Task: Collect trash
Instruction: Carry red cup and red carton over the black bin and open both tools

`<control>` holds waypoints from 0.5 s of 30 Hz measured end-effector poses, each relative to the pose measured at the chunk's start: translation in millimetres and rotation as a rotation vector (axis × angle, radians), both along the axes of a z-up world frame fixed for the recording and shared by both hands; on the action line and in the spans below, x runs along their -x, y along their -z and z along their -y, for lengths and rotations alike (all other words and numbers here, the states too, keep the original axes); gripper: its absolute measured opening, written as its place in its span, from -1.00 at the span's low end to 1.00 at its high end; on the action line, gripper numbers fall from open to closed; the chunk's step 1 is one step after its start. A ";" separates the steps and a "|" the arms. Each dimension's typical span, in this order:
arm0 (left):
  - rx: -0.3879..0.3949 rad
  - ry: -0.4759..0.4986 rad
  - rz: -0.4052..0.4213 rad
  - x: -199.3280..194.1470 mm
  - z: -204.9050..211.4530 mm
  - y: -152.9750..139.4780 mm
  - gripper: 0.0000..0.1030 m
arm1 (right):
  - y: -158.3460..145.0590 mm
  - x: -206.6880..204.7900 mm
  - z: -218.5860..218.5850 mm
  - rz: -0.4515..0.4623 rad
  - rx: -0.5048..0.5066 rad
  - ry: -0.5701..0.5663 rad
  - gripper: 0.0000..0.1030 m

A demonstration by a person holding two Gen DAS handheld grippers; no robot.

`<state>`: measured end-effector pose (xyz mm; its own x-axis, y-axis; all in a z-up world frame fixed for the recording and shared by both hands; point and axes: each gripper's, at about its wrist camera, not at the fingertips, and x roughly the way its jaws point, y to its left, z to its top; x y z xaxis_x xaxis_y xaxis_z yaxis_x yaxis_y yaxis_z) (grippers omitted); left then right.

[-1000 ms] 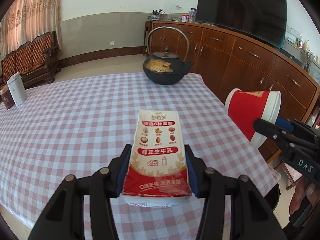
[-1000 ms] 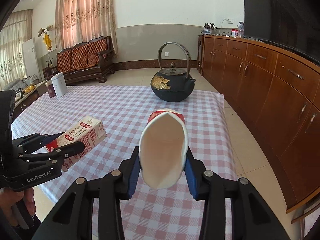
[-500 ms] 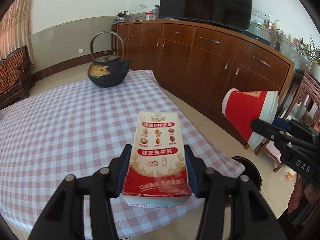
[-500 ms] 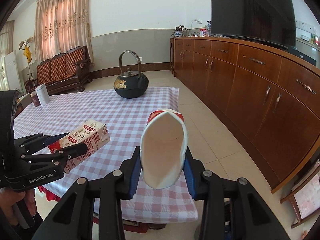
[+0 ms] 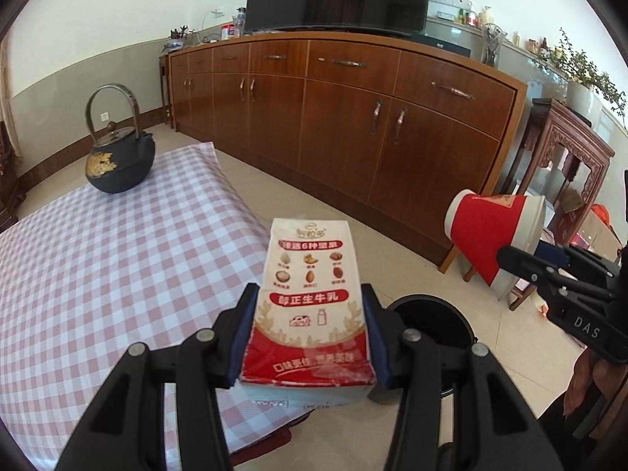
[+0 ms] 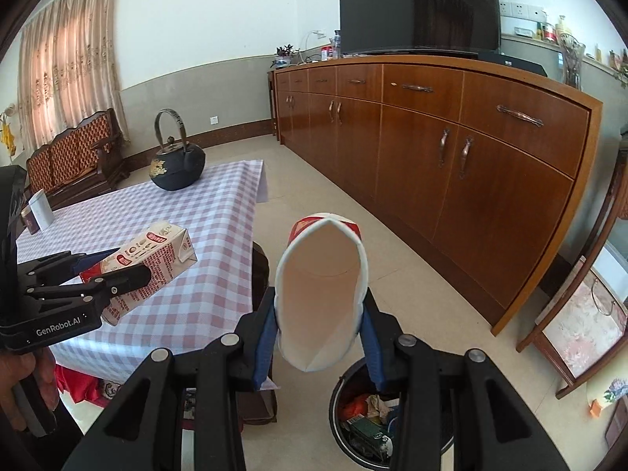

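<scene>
Right now I have both pieces of trash in hand and off the table. My left gripper (image 5: 310, 333) is clamped on the red-and-cream rectangular milk carton (image 5: 310, 302), its blue pads (image 5: 242, 337) pressing the two long sides near the bottom end so the printed face looks up at the camera. My right gripper (image 6: 318, 329) squeezes the red paper cup with the white lining (image 6: 320, 294); the mouth is pinched into a narrow oval, which tells me the grip is firm and the cup is soft and probably empty. I hold it on its side, mouth towards me, because that is how the pads caught the wall.

Below the cup, on the tiled floor beside the pink-and-white checked tablecloth (image 6: 204, 235), sits the round black waste bin (image 6: 339, 388), already holding wrappers. The black cast-iron teapot with gold decoration (image 5: 117, 165) stands far back on the table. I judge the cup is closest to the drop; the carton hangs near the bin rim (image 5: 443, 306) and should follow.
</scene>
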<state>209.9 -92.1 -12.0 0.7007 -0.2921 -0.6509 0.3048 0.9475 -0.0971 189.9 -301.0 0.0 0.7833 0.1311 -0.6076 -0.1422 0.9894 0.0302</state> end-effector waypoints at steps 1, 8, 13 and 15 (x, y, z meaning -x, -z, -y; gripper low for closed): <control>-0.003 0.015 -0.002 -0.3 7.4 1.1 0.00 | 1.9 1.1 6.5 -0.004 0.001 0.013 -0.20; -0.014 0.112 -0.027 0.8 60.9 12.4 0.00 | 17.8 21.9 59.2 -0.044 0.002 0.108 -0.20; -0.018 0.165 -0.054 -0.3 88.7 23.8 0.00 | 34.1 29.3 94.3 -0.084 -0.003 0.165 -0.20; -0.019 0.182 -0.065 -0.8 98.7 28.4 0.00 | 38.9 31.9 101.5 -0.096 -0.002 0.179 -0.20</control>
